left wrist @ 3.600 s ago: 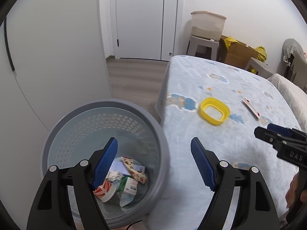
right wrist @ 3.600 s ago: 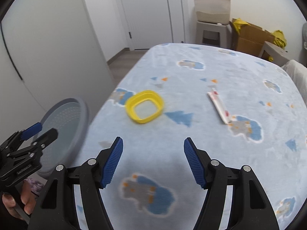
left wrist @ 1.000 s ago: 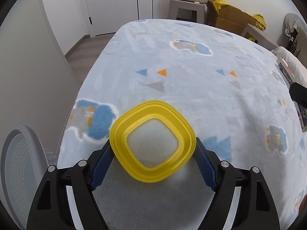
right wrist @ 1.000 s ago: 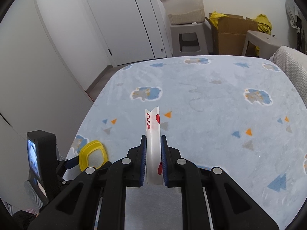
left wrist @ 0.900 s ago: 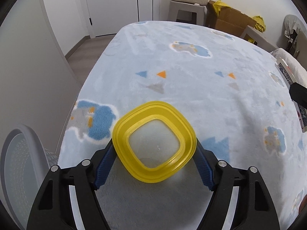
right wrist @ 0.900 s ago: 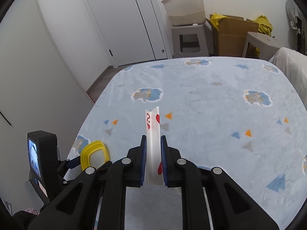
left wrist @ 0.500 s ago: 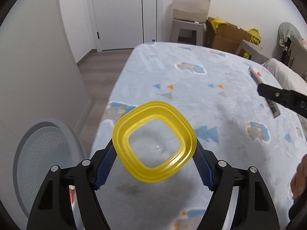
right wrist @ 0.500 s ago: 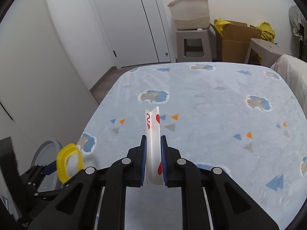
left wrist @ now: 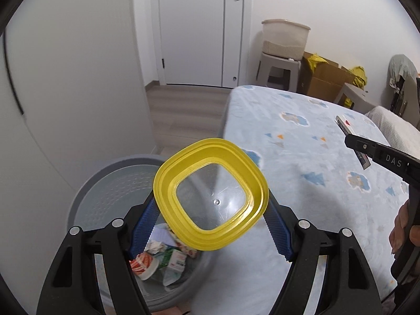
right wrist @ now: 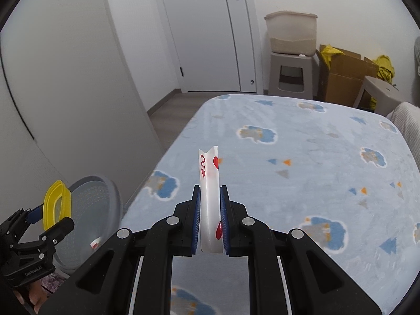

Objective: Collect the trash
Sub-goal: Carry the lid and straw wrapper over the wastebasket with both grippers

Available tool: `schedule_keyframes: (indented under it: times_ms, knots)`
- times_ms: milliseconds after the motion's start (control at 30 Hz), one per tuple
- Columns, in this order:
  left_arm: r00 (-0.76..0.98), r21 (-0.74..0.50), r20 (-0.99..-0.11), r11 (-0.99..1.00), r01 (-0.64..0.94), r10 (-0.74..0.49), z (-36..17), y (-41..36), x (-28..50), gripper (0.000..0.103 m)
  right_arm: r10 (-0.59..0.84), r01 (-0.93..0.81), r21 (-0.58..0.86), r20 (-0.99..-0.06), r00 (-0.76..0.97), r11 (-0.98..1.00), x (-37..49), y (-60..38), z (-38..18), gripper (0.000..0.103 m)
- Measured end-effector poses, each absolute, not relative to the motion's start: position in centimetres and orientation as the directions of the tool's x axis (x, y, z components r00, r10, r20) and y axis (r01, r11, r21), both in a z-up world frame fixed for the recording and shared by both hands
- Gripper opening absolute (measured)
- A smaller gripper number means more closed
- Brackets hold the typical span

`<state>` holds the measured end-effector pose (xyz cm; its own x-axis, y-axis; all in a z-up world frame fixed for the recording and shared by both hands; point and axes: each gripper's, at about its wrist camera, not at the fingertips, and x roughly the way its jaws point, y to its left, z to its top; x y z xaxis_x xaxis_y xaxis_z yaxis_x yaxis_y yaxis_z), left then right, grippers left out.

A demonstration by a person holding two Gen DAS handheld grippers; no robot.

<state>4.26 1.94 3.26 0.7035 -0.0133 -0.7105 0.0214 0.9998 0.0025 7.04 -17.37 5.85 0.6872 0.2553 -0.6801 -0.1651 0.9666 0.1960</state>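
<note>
The left gripper (left wrist: 211, 225) holds a yellow lid (left wrist: 211, 195) with a clear middle, its two blue pads pressed against the lid's opposite edges. The lid hangs in the air over the near rim of a grey bin (left wrist: 105, 181) that stands on the floor beside the bed (left wrist: 302, 183). Through the clear panel and below it, the bottom of the bin shows crumpled paper, a small carton and a red-and-white wrapper (left wrist: 143, 262).

The right gripper (right wrist: 210, 220) has its fingers drawn narrow on a playing card (right wrist: 209, 183), a two of hearts, bent into a trough and standing upright between the pads. It hovers above the blue blanket (right wrist: 302, 170) printed with clouds and triangles. In the right wrist view the left gripper (right wrist: 50, 214) shows at the lower left with the lid (right wrist: 56, 200) edge-on in front of the bin (right wrist: 99, 202). In the left wrist view the card (left wrist: 351, 137) shows at the far right, sticking out of the right gripper (left wrist: 361, 147).

A white door (right wrist: 210, 34), a stool with a plastic tub (right wrist: 291, 32) on it, and a cardboard box (right wrist: 344, 78) stand beyond the bed.
</note>
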Motion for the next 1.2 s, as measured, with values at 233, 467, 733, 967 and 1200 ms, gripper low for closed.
schedule_keyframes:
  times_ms: [233, 467, 733, 967, 1200]
  knots:
    - [0.729, 0.008, -0.683, 0.998, -0.056, 0.046, 4.0, 8.1, 2.4, 0.073, 0.313, -0.249, 0.192, -0.67, 0.673, 0.949, 5.3, -10.6, 6.2, 0.015]
    - [0.733, 0.009, -0.673, 0.991, -0.133, 0.104, 3.9, 13.2, 1.1, 0.073, 0.38, -0.336, 0.201, -0.672, 0.636, 0.92, 3.7, -4.3, 5.8, 0.015]
    - [0.722, 0.014, -0.678, 0.984, -0.176, 0.139, 2.5, 15.5, 0.9, 0.073, 0.447, -0.403, 0.232, -0.662, 0.601, 0.885, 2.7, 0.1, 5.8, 0.015]
    - [0.709, 0.021, -0.687, 0.979, -0.201, 0.16, 1.5, 16.4, 1.4, 0.073, 0.47, -0.443, 0.231, -0.677, 0.566, 0.866, 3.0, 2.5, 4.7, 0.015]
    - [0.685, 0.032, -0.708, 0.976, -0.214, 0.173, 0.4, 16.9, 2.2, 0.073, 0.469, -0.467, 0.216, -0.7, 0.538, 0.857, 3.5, 3.5, 3.2, 0.016]
